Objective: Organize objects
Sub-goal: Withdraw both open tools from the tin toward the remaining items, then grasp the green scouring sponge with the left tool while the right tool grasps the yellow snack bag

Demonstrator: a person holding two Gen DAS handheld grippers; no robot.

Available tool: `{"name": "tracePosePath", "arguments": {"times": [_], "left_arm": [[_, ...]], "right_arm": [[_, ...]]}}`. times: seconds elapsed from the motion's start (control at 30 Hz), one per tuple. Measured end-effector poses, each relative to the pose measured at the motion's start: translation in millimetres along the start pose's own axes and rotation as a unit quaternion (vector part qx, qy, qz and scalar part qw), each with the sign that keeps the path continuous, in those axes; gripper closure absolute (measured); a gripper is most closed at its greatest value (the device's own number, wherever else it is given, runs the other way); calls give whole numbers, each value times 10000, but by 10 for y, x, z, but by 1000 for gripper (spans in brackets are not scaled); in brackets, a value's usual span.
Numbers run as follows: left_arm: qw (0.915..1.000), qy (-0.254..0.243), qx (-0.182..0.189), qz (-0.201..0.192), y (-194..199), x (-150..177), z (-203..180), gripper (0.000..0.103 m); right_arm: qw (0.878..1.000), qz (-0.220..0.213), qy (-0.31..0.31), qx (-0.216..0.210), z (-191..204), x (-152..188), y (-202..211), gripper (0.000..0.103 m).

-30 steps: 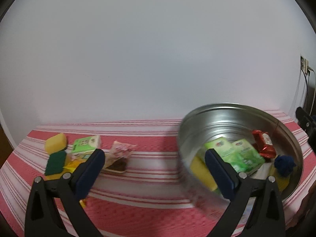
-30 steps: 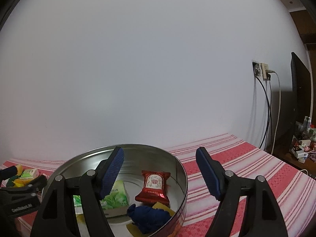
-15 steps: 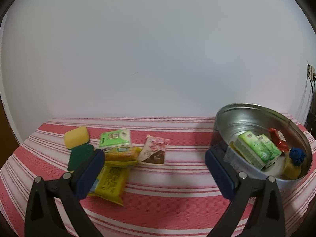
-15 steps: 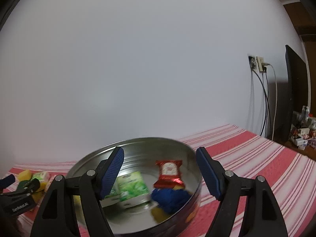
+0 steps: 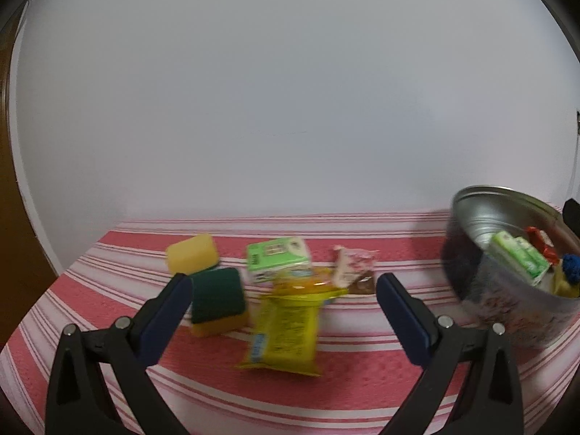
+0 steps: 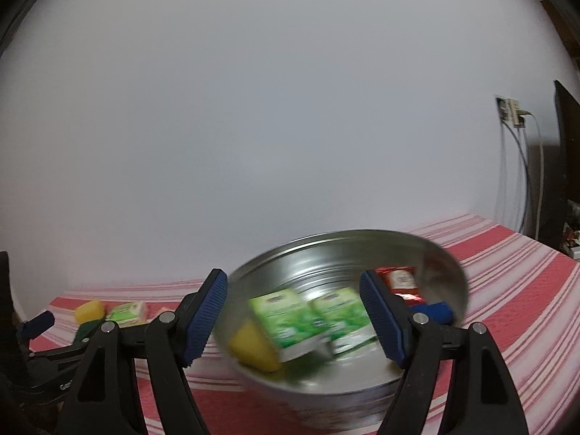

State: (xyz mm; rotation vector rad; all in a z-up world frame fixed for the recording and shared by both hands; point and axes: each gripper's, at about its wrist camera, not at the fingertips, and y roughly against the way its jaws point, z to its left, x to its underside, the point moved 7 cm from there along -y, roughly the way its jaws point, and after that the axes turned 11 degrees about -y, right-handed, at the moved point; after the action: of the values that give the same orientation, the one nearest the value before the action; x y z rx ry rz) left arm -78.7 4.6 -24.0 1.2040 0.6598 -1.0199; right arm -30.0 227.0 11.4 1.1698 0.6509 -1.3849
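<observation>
Loose objects: yellow packet (image 5: 281, 330), green carton (image 5: 278, 259), two sponges (image 5: 216, 299) (green-topped one nearest) cluster mid-tablecloth (image 5: 362, 380), toward its far edge. Metal tin (image 6: 326, 264) sits toward the right edge, holding cartons (image 6: 286, 317) and a red packet (image 6: 400, 279). Left gripper (image 5: 282, 317) spread, empty. Right gripper (image 6: 293, 320) spread, pinching nothing.

Plain white wall (image 6: 290, 127), red-and-white striped cloth (image 5: 203, 380) on the bench, wall socket (image 6: 511, 110) with hanging cables (image 6: 522, 181), dark wooden frame (image 5: 7, 181)
</observation>
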Motion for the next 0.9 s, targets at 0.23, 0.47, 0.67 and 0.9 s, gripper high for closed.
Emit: {"name": "tracePosePath", "arguments": {"times": [0.23, 0.47, 0.67, 0.9], "left_arm": [[9995, 220, -147, 163, -138, 125, 436, 1], [9978, 439, -381, 331, -267, 245, 863, 1], [9959, 586, -510, 468, -329, 333, 1100, 1], [9957, 522, -549, 528, -403, 370, 1215, 1]], "right_arm": [[9994, 197, 102, -275, 366, 161, -61, 26], [9975, 457, 185, -498, 657, 326, -137, 26], [9933, 802, 386, -731, 967, 544, -144, 26], [9870, 1179, 617, -904, 1241, 709, -216, 26]]}}
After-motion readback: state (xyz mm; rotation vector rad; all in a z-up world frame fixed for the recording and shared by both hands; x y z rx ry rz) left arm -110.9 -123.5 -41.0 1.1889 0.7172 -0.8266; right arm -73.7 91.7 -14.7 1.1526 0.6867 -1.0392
